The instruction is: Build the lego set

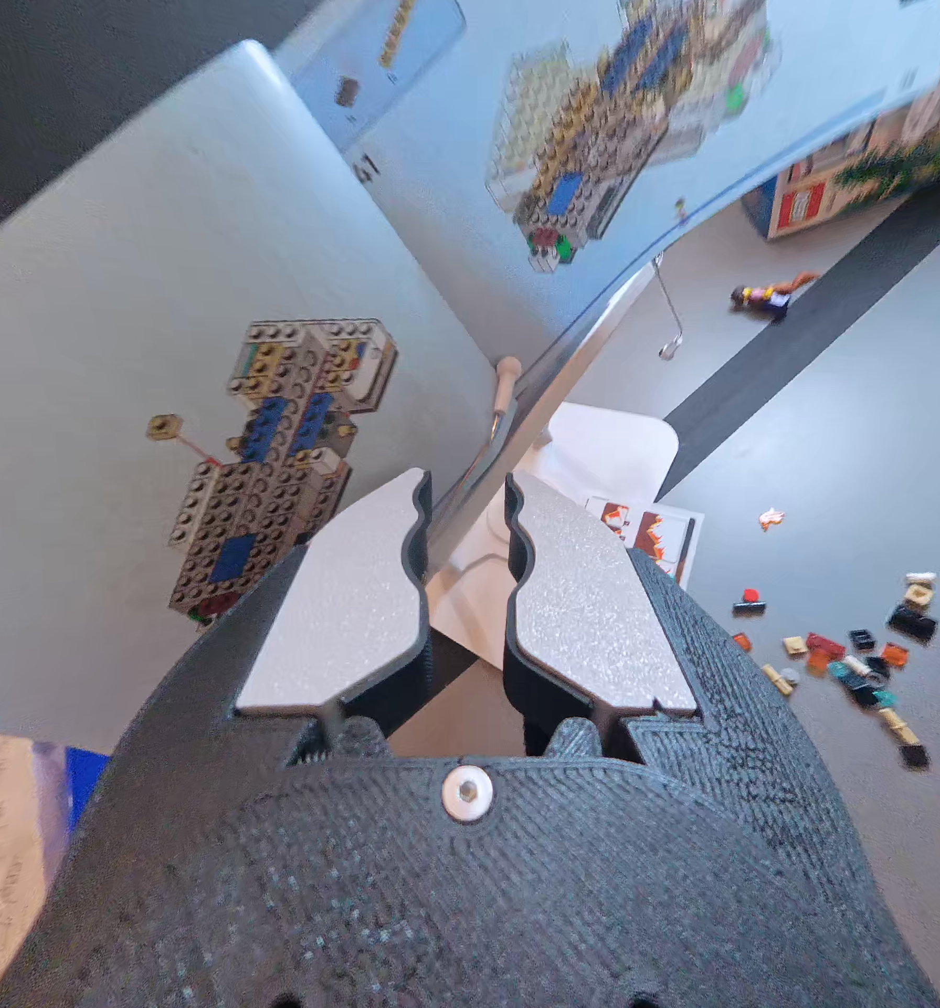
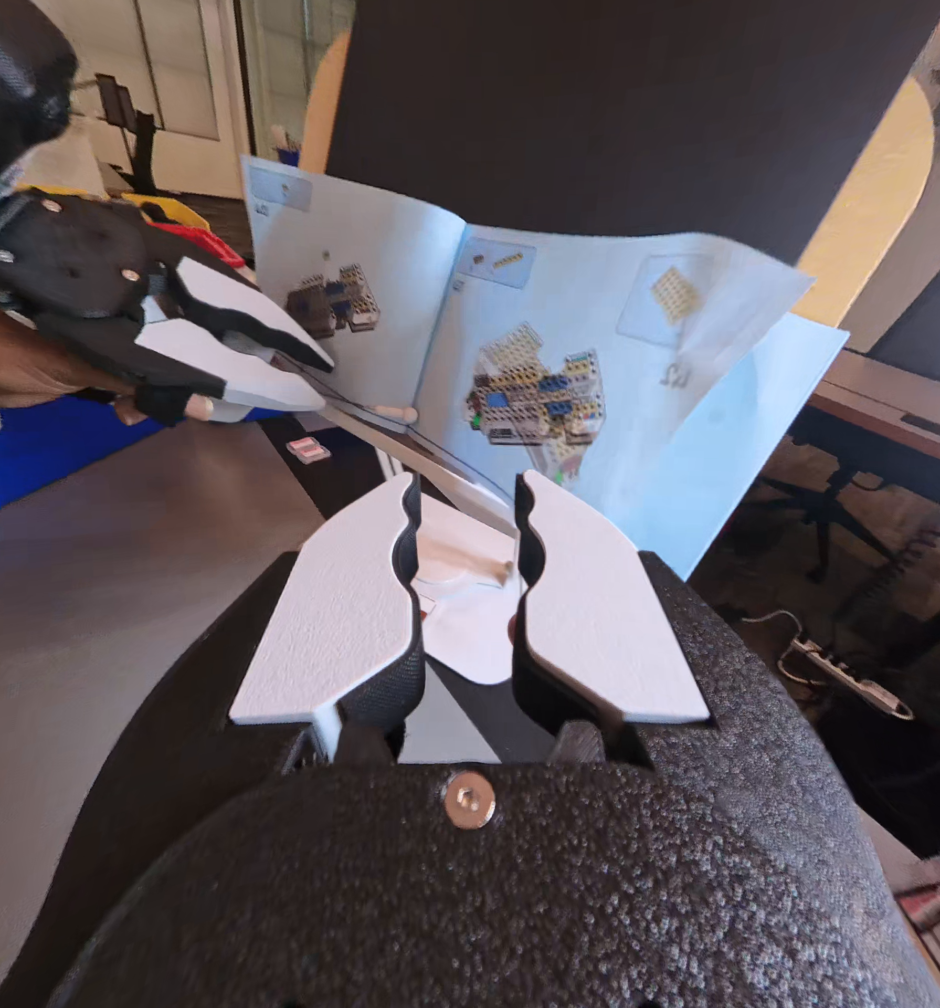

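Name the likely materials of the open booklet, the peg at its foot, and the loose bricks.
Booklet: thin glossy printed paper; its pages curl and catch light. Peg: looks like pale unfinished wood, matte and rounded, though plastic is possible. Loose bricks: likely hard moulded plastic, in solid bright colours.

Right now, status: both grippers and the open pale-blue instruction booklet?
Left gripper open, astride booklet's lower edge. Right gripper open, same edge. Booklet propped on white stand. Loose small bricks on grey table.

Open booklet (image 2: pixel 511 338) stands on stand (image 2: pixel 456 551), bricks (image 1: pixel 860 654) beside.
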A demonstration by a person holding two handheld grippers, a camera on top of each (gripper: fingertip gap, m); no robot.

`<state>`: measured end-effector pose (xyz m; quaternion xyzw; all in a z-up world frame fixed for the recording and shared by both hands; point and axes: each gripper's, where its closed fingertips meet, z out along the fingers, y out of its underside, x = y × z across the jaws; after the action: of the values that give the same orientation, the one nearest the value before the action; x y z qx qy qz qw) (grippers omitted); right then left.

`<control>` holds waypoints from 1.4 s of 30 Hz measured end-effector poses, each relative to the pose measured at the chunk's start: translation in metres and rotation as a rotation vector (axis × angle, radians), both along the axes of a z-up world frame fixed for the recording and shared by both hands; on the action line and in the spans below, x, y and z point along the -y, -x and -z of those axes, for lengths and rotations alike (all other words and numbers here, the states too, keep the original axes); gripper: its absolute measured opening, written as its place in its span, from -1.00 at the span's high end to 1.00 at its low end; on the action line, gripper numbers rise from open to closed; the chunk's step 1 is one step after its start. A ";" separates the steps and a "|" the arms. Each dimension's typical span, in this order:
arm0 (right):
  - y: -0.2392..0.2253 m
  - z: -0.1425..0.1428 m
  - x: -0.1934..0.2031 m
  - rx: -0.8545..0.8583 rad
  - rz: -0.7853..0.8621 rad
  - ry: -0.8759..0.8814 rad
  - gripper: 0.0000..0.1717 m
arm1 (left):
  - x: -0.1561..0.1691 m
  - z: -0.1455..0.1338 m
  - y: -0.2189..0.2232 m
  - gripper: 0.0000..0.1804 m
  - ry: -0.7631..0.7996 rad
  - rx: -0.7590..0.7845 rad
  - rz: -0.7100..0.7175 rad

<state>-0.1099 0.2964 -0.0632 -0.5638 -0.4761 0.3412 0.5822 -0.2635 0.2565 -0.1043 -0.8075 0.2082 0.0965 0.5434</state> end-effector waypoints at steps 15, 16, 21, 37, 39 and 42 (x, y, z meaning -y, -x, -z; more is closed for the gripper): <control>0.007 -0.012 -0.082 -0.072 0.055 0.076 0.81 | -0.015 0.008 0.003 0.89 0.004 -0.401 0.000; 0.007 -0.017 -0.074 -0.094 0.020 0.057 0.91 | -0.014 0.008 0.004 0.86 0.011 -0.393 -0.003; -0.008 -0.025 -0.108 -0.161 0.193 0.063 0.59 | -0.013 0.011 0.007 0.81 0.033 -0.346 -0.006; 0.000 -0.018 -0.083 -0.099 0.071 0.057 0.84 | -0.019 0.013 0.005 0.88 0.101 -0.399 0.001; 0.000 -0.020 -0.081 -0.110 0.060 0.042 0.84 | -0.019 0.013 0.004 0.88 0.108 -0.425 0.006; 0.001 -0.013 -0.087 -0.059 0.074 0.044 0.82 | -0.020 0.013 0.003 0.89 0.133 -0.421 0.024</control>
<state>-0.1112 0.3833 -0.0504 -0.5836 -0.4300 0.3463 0.5955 -0.2660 0.2765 -0.1176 -0.8009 0.3326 0.2425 0.4348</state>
